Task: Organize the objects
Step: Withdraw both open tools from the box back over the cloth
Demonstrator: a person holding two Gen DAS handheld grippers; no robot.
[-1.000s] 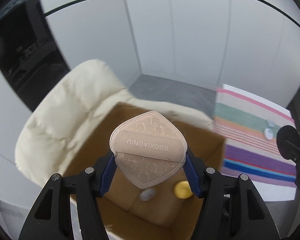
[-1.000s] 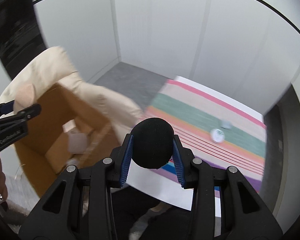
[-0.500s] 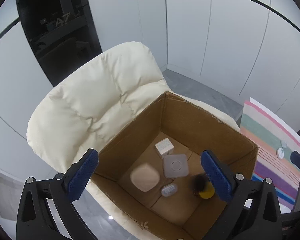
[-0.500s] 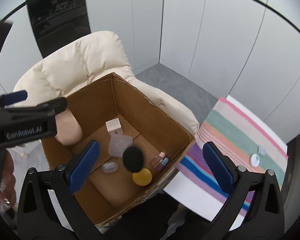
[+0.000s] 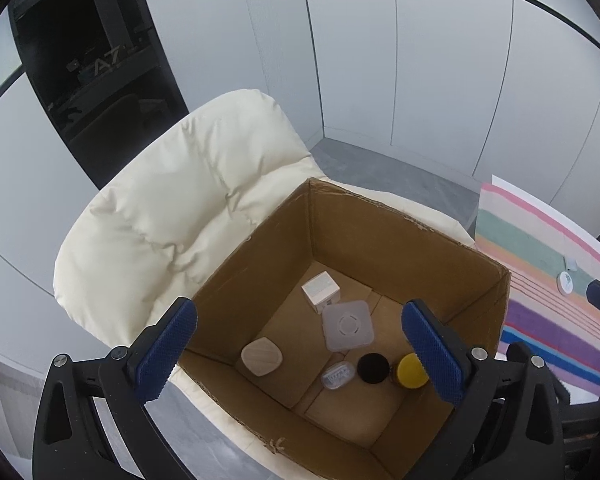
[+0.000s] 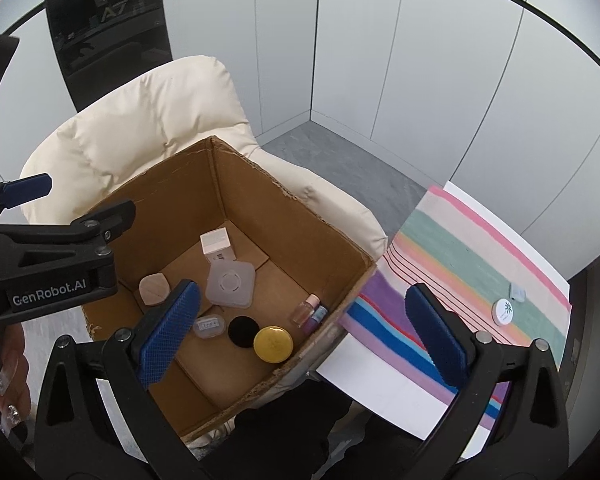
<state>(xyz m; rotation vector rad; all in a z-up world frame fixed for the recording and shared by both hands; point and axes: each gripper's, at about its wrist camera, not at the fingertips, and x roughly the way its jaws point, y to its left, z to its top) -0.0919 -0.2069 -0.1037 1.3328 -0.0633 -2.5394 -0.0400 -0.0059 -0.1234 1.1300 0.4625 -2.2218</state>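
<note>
An open cardboard box point(image 5: 380, 216) point(image 6: 260, 200) sits on a cream padded chair point(image 5: 180, 200). On its floor lie a beige puff case point(image 5: 261, 356) point(image 6: 153, 289), a black round sponge point(image 5: 374, 367) point(image 6: 243, 331), a yellow round tin point(image 5: 411, 370) point(image 6: 273, 343), a translucent square lid point(image 5: 347, 325), a small clear case point(image 5: 337, 375) and a white carton point(image 5: 321, 290). Two small vials point(image 6: 310, 312) lie by the right wall. My left gripper point(image 5: 300, 356) is open and empty above the box. My right gripper point(image 6: 300, 332) is open and empty above the box's right edge.
A striped cloth point(image 6: 460, 280) covers the table to the right of the chair. On it lie a white round tin point(image 6: 503, 311) and a small clear item point(image 6: 517, 291). White wall panels and a dark glass door stand behind.
Both grippers opened. The beige puff case dropped from the left one and the black sponge from the right one into the box. Both grippers rose higher above the box.
</note>
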